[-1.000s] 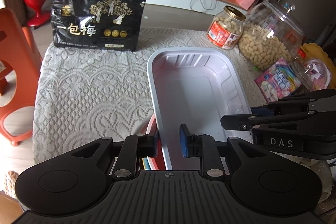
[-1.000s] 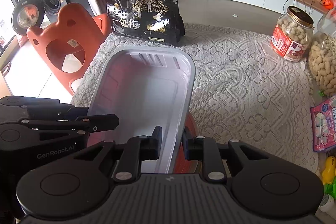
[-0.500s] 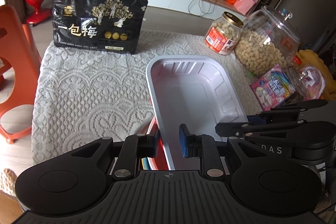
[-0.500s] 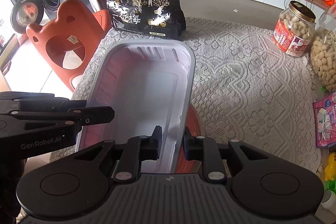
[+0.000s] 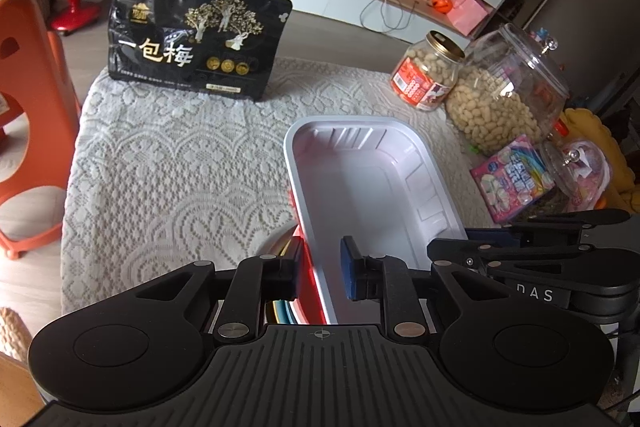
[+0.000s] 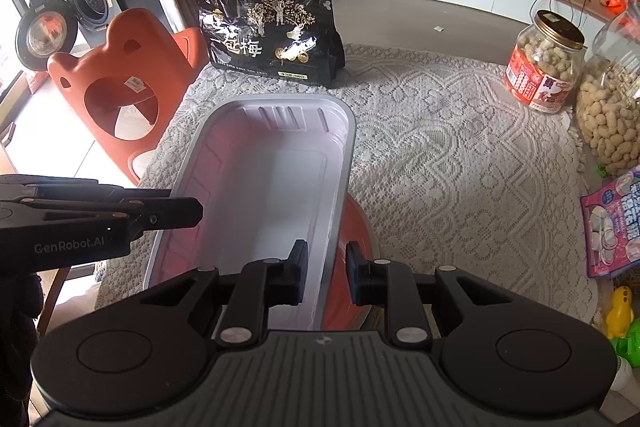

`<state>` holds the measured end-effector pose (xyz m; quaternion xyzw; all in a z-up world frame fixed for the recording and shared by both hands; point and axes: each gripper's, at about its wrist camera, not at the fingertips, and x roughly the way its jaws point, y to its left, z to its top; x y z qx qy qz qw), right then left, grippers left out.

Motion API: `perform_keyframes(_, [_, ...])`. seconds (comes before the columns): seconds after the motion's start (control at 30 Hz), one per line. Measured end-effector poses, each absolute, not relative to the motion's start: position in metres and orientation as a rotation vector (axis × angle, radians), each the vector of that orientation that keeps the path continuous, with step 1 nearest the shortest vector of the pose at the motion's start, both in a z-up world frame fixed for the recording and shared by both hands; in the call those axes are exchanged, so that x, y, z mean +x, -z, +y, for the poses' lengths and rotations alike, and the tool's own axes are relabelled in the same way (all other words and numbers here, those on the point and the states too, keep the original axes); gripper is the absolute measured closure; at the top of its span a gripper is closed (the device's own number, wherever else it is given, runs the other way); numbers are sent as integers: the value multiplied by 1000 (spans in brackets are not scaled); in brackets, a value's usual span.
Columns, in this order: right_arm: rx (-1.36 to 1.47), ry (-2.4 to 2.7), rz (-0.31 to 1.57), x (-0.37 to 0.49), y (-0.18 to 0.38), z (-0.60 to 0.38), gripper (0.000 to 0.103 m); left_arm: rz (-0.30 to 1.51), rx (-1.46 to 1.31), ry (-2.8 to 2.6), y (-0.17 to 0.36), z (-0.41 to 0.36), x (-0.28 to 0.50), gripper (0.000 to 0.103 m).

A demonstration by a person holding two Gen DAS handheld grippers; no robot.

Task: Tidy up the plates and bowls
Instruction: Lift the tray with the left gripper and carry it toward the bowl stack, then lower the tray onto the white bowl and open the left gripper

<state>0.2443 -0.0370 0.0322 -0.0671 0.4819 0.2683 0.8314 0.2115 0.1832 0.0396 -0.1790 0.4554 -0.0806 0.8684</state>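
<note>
A white rectangular tray (image 5: 360, 187) hangs lengthwise between both grippers over a stack of coloured plates (image 5: 280, 307) with a red plate (image 6: 354, 227) on top. My left gripper (image 5: 320, 267) straddles the tray's left rim near its close end, and its jaws are closing on that rim. My right gripper (image 6: 327, 273) is shut on the right rim. Each gripper also shows from the side in the other view: the right gripper (image 5: 452, 247) and the left gripper (image 6: 192, 215). The tray is empty inside (image 6: 272, 167).
A lace cloth (image 6: 440, 155) covers the table. A black snack bag (image 5: 196, 55) stands at the back. Two peanut jars (image 5: 424, 75) (image 5: 504, 95) and a pink sweet packet (image 5: 512, 175) sit at the right. An orange chair (image 6: 120, 83) stands off the left edge.
The left wrist view has tilted slightly, and the left jaws have narrowed a little on the rim. More of the red plate shows beside the tray in the right wrist view.
</note>
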Motion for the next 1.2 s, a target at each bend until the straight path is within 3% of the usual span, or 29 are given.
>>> perform_keyframes(1.03, [-171,-571,1061,230,-35,-40,80,1005,-373,255,-49,179,202,79])
perform_keyframes(1.2, [-152,-564,1038,231,-44,-47,73,964,-400,218,-60,195,199,79])
